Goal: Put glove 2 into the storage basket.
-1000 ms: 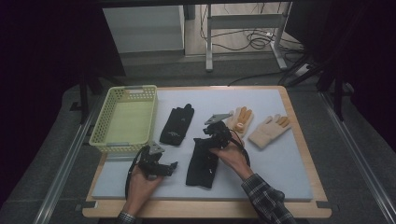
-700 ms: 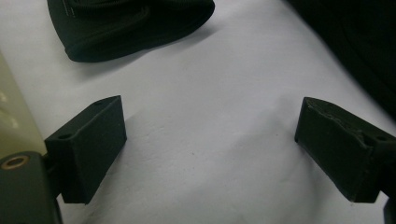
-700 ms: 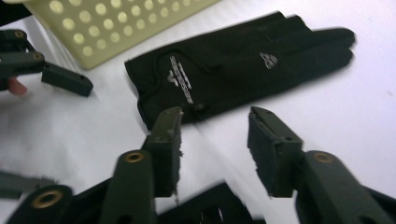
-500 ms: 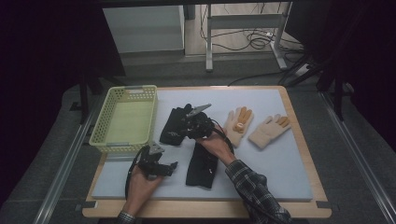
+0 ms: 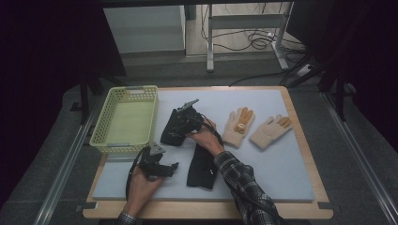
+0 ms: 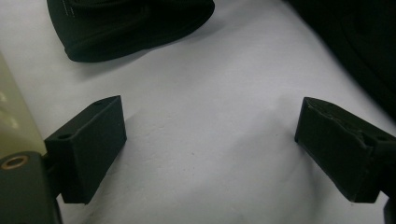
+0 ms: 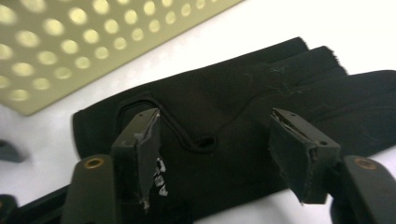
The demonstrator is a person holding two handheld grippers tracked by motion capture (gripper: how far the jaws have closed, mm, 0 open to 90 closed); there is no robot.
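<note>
Right gripper (image 5: 180,123): over the upper black glove (image 5: 172,130), just right of the basket (image 5: 123,143). In the right gripper view its jaws stand wide apart with the glove's cuff and back between and below them; the pads do not press on the cloth. The jaws have just been opening, and nothing is clamped.
Right gripper's reach: the right hand (image 5: 202,136) stretches from the lower black glove (image 5: 202,165) towards the basket.
Left gripper (image 5: 162,168): low on the pad (image 5: 281,164), just below the basket's near corner. Its jaws are spread wide, as the left gripper view shows, with bare white pad between them. It holds nothing and touches no glove.
Left hand (image 5: 141,185): rests at the pad's near edge, below the basket.
Upper black glove: flat on the pad, just beside the basket's right wall, not in it. Its cuff end (image 6: 135,28) lies beyond the left gripper's jaws.
Lower black glove: flat on the pad, right of the left gripper, farther from the basket than the upper one.
Tan gloves: two, one (image 5: 238,126) with orange fingertips, the other (image 5: 271,131) beside it, well right of the basket.
Basket: pale yellow-green, perforated (image 7: 84,42), at the pad's left edge, no glove inside.
</note>
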